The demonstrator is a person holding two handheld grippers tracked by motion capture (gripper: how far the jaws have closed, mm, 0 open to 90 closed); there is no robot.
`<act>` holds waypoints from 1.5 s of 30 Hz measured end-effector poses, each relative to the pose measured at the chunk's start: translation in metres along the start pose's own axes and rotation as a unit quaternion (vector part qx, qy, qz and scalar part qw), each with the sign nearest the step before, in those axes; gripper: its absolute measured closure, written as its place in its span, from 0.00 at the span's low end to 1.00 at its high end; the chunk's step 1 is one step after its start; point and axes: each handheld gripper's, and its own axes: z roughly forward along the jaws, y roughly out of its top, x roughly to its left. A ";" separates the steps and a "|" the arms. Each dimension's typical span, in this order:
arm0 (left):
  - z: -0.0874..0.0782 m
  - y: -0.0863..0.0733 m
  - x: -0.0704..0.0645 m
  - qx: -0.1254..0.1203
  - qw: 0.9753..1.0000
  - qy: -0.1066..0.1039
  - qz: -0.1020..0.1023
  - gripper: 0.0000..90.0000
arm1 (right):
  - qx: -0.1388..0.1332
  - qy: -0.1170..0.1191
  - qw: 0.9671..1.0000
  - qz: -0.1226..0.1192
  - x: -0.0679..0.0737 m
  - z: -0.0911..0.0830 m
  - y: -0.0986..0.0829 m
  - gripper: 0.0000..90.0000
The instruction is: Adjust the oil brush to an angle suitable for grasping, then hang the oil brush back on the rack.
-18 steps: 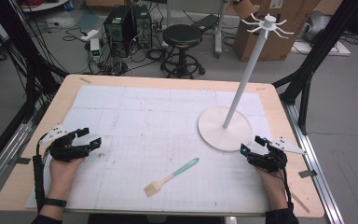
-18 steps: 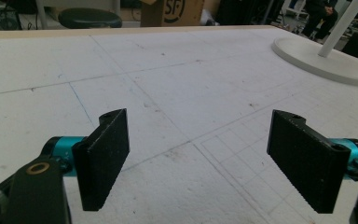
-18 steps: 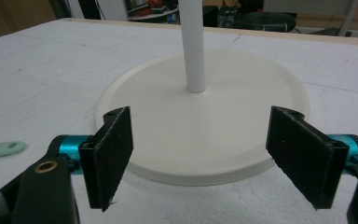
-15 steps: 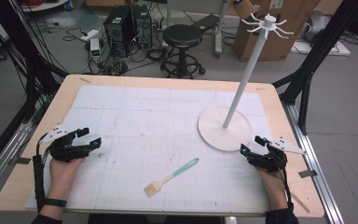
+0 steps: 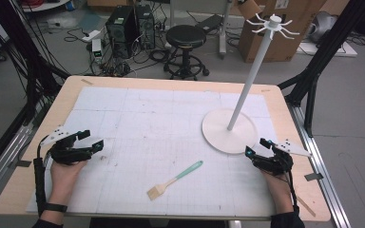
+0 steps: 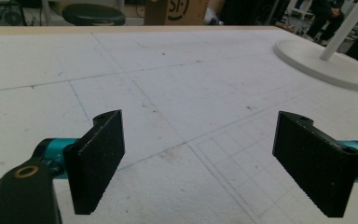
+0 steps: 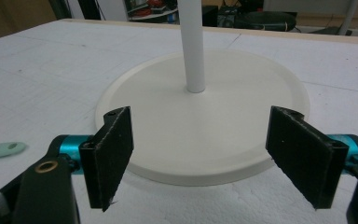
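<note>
White stand [image 5: 229, 131] with white pole and hooks. Brush [image 5: 173, 180]: mint-green handle, tan bristles. Table [image 5: 66, 97]: light wood rim, white mat ruled with a faint grid. Grippers: black jaws, turquoise joints, grey top plates. Black stool [image 5: 185, 35]; brown cardboard box [image 5: 266, 45].

A grey floor [image 5: 356, 118] surrounds the wooden bench [image 5: 285, 102], whose top carries a white gridded sheet [image 5: 171, 123]. Beyond the far edge stand a black round stool [image 5: 185, 35], a dark computer tower [image 5: 129, 28] amid loose cables [image 5: 88, 61], and a white power strip [image 5: 96, 45]. Cardboard boxes [image 5: 266, 42] sit at the upper right. Black frame struts [image 5: 321, 57] rise on both sides.
</note>
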 end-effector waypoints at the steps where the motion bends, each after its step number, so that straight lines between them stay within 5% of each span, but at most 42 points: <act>1: -0.001 0.002 -0.003 -0.002 1.000 -0.007 0.002 0.19 | 0.000 0.000 1.000 0.000 0.000 0.000 0.000 0.25; 24: 0.023 0.019 -0.054 0.034 0.996 -0.082 0.032 0.18 | 0.001 -0.001 1.000 0.000 0.000 0.001 0.000 0.25; 38: 0.044 0.017 -0.093 0.066 0.989 -0.120 0.058 0.18 | 0.003 -0.003 1.000 0.006 -0.001 0.001 0.000 0.25; 45: 0.057 0.014 -0.125 0.082 0.984 -0.142 0.076 0.19 | 0.002 -0.004 1.000 0.003 -0.001 0.001 0.000 0.25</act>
